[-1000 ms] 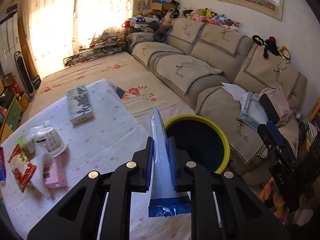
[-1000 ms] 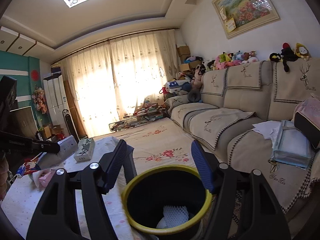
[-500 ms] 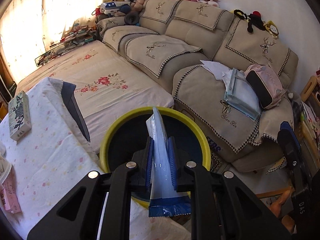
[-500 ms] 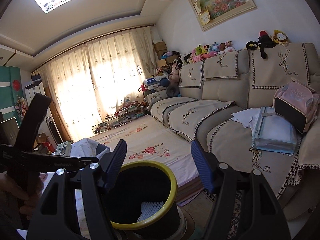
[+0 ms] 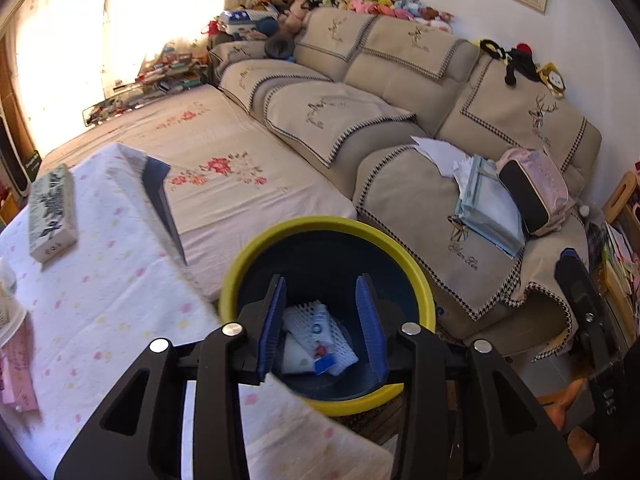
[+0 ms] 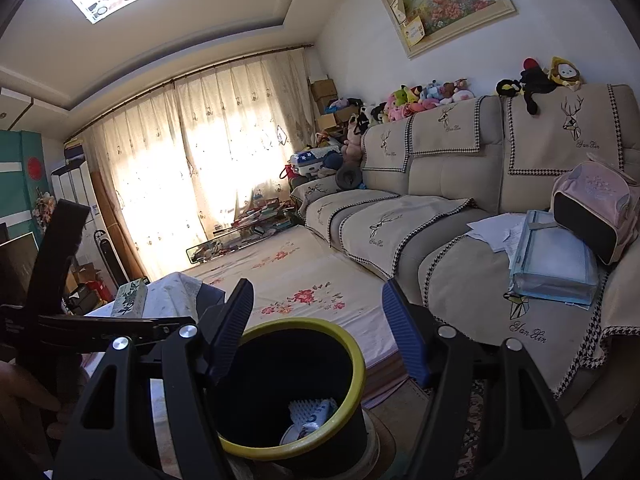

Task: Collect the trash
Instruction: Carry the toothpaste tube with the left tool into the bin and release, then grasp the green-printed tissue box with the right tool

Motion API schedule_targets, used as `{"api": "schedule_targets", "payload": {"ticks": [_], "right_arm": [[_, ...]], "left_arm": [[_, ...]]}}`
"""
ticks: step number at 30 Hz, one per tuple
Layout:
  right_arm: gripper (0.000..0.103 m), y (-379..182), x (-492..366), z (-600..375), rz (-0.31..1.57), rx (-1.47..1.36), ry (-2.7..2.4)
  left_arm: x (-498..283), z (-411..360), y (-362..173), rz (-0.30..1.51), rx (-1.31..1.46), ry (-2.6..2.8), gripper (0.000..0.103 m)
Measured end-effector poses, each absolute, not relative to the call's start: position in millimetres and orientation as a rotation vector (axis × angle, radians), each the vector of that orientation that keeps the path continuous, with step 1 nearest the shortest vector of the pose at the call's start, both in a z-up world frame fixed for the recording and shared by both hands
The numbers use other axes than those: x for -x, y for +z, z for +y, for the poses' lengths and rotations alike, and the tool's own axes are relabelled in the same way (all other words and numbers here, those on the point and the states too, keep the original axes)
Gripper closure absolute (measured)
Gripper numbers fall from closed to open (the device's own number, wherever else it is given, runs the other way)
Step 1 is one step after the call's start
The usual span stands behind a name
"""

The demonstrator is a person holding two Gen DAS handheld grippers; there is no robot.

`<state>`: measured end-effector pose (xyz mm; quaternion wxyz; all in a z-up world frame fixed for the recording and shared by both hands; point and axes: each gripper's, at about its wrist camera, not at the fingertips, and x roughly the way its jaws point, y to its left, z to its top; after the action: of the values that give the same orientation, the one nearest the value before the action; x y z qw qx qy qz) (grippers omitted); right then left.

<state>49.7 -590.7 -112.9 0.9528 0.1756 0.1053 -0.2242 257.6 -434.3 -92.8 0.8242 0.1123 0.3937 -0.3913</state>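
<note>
Trash [image 5: 316, 336] in bin [image 5: 256, 252]; tissue box [image 5: 52, 208] top shows left-view only.

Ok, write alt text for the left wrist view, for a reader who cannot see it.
The left gripper, jaws opening with nothing between them, hangs over a yellow-rimmed dark bin that holds a white-and-blue wrapper and white foam netting. To the left is a table under a dotted white cloth bearing a tissue box; behind is a beige sofa.

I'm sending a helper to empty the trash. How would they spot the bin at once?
Find the long beige sofa. In front of its seat, beside the corner of the table with the dotted white cloth, stands the bin on the floor. It is round and dark, and nothing else nearby has its bright yellow rim.
</note>
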Motion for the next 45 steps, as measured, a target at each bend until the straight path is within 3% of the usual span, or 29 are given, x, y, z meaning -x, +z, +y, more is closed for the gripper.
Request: {"api": "schedule_targets", "payload": {"ticks": [14,16,21,30,45], "right_arm": [[0.039,-92.2,-119.5,-500.8,0.283,-0.246,-0.241],[0.039,-85.4,-133.2,-486.5,0.293,-0.236,-0.196],[0.038,-68.4,-177.9,-451.2,0.336,-0.227,-0.068],[0.034,-62.8,-296.4,-379.9,0.473,-0.185,0.087],[0.030,-127.3,-474.3,-340.8,0.776,-0.155,0.073]], "left_arm": [[-260.3,-219.8,-58.4,0.621,-0.081,-0.503,0.035],[-259.4,-178.2,-54.7,0.569,-0.047,-0.425,0.024],[-265.6,-79.8,-58.0,0.450,-0.001,-0.215,0.013],[-297.8,16.6,-91.7,0.433,0.082,-0.042,0.013],[-300.4,16.2,-104.2,0.483,0.127,-0.039,0.011]]}}
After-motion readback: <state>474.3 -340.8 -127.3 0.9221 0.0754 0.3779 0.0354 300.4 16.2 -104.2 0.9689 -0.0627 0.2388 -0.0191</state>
